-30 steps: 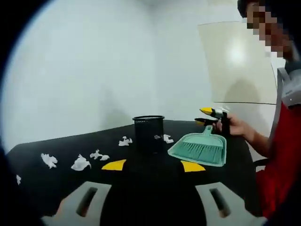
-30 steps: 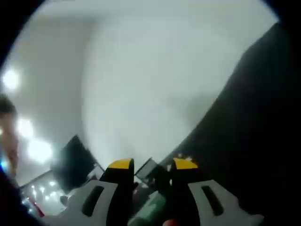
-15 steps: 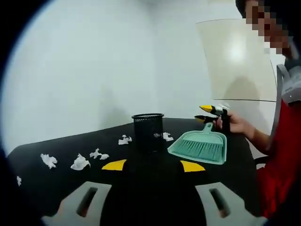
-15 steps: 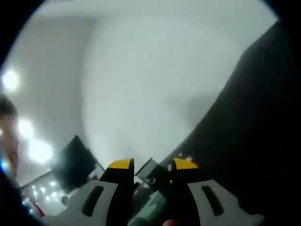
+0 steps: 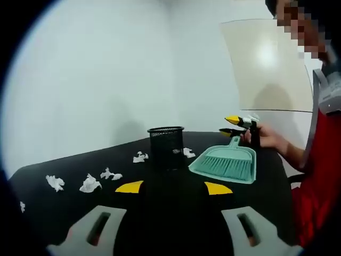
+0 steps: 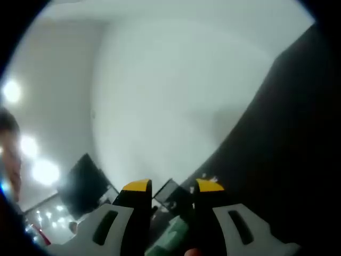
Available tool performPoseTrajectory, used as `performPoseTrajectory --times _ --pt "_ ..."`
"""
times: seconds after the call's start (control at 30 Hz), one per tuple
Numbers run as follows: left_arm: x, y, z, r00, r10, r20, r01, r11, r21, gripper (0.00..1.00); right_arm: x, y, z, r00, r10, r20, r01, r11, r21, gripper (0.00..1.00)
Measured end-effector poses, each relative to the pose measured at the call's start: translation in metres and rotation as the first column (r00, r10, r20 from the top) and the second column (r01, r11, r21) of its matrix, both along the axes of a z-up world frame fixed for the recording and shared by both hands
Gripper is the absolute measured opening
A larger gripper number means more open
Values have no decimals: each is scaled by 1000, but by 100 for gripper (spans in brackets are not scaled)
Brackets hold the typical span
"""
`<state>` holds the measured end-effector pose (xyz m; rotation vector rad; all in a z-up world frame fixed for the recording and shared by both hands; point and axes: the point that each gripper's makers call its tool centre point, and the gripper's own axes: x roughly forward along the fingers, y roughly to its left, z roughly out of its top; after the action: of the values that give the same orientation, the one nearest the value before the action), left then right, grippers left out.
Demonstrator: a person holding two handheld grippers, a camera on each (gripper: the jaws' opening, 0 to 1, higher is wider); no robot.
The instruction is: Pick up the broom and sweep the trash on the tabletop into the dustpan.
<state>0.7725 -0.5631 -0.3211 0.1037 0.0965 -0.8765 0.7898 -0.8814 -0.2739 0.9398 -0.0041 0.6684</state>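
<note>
Little has moved since a second ago: in the left gripper view the whole scene has slid slightly, which is the camera drifting, and the right gripper view is all but unchanged.

On the black table (image 5: pixel 80 160) lies a teal dustpan (image 5: pixel 224 165) with a ribbed floor and a short handle pointing toward the far edge. The broom itself I cannot make out apart from it. The right gripper (image 5: pixel 233 126), seen in the left gripper view with its yellow tips just above the teal handle (image 5: pixel 233 141), is held in a hand (image 5: pixel 266 140). In the right gripper view its jaws stand close together with something teal (image 6: pixel 173 234) between them; the blur leaves it unclear whether they grip it.

The left gripper (image 5: pixel 173 188) hovers low over the table's near part, jaws wide apart with nothing between them.

A black mesh cup (image 5: pixel 165 146) stands just left of the dustpan. White paper scraps (image 5: pixel 90 184) lie scattered to the cup's left, with one more scrap (image 5: pixel 188 153) between the cup and the dustpan. A person in red (image 5: pixel 319 176) sits at the right edge.
</note>
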Motion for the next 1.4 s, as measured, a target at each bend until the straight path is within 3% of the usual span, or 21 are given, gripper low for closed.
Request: performPoseTrajectory --times 0.43,0.63,0.83,1.07,1.13,1.23,1.27,1.33,1.4 --pt "1 -1 -3 1000 -2 -12 2 1000 12 40 3 0 0 1000 -5 -7 5 1000 7 33" --pt "-4 -4 -6 1000 -22 16 21 998 65 33 3 -2 0 1000 -1 -2 1 1000 9 33" --pt "-7 -5 1 999 -32 30 30 999 35 33 2 0 -1 1000 1 -3 -1 1000 1 33" --pt "-8 -8 -4 999 -40 27 38 997 72 33 2 1 -1 1000 -1 -1 1 1000 1 33" --pt "-8 -8 -3 999 -40 30 38 997 68 33 -1 1 2 1000 -7 15 8 1000 -19 33" --pt "-8 -7 -2 999 -37 31 35 997 64 33 -7 -1 15 993 -41 108 51 994 -94 33" --pt "-8 -7 -2 999 -36 33 34 997 65 33 -9 1 18 989 -45 142 66 987 -149 32" --pt "-9 -7 -2 999 -36 39 33 997 70 33 -14 15 22 978 -9 206 67 959 -275 26" --pt "-9 -8 -1 998 -40 42 37 997 72 33 -22 43 23 970 100 223 -3 917 -398 24"
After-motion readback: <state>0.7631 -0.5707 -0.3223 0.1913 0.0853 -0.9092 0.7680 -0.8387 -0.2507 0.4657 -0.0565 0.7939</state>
